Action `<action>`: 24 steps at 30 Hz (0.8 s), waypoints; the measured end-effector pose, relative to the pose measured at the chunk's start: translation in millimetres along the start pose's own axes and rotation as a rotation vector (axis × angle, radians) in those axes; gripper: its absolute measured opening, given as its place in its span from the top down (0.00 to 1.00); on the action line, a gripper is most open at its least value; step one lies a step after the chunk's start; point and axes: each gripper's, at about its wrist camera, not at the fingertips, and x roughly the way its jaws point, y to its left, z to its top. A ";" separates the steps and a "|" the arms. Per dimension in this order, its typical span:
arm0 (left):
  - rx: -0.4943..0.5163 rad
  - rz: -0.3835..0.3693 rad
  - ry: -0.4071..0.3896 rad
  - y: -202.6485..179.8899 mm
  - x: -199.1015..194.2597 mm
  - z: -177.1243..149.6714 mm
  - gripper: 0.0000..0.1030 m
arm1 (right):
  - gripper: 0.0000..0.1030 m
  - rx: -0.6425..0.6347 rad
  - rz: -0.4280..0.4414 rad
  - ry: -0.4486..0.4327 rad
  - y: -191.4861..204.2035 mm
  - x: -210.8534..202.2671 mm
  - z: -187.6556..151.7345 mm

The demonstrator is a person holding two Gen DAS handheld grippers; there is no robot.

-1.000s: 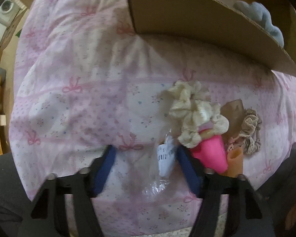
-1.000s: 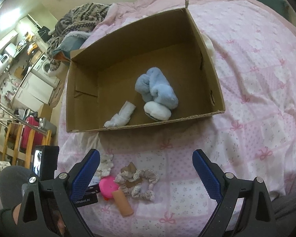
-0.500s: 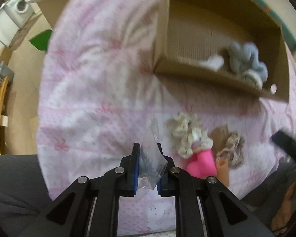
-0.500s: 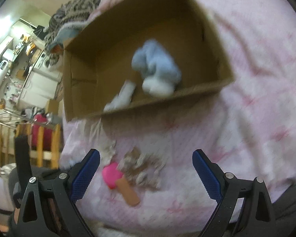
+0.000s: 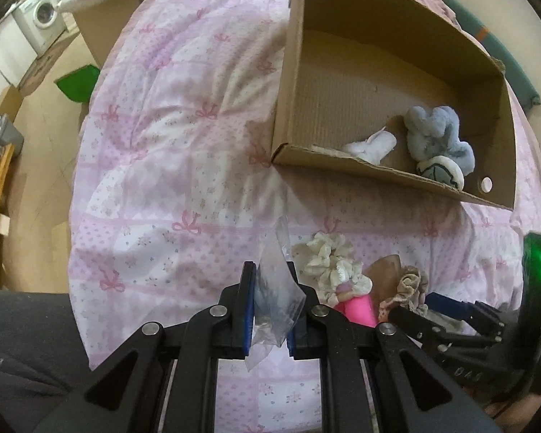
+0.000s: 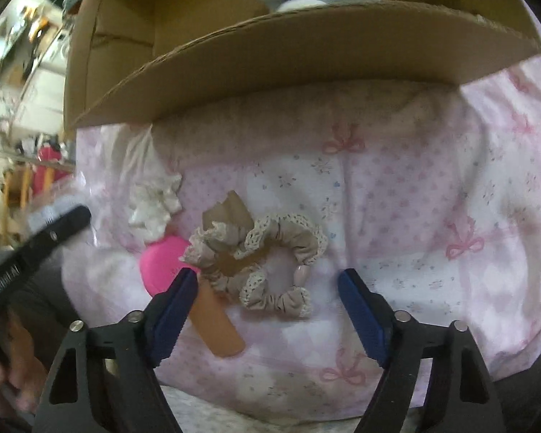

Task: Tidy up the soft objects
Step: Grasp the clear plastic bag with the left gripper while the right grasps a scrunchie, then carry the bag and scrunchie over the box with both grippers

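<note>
While clamped, clear bag aloft

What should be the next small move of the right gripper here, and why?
Probably lower it a little and close on the beige lace scrunchie. The right gripper is open, its jaws have just been narrowing, and the scrunchie lies on the pink quilt between the fingertips, not yet touched.
</note>
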 end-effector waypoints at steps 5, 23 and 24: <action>-0.021 -0.015 0.011 3.2 2.5 1.2 0.88 | 0.66 -0.044 -0.031 -0.005 4.2 -0.3 -7.2; -0.023 0.023 -0.082 6.5 -16.3 -1.6 0.88 | 0.91 -0.044 0.179 -0.287 2.1 -83.3 -19.4; -0.020 0.024 -0.091 6.2 -18.1 -1.7 0.88 | 0.91 -0.045 0.191 -0.304 1.1 -88.9 -20.0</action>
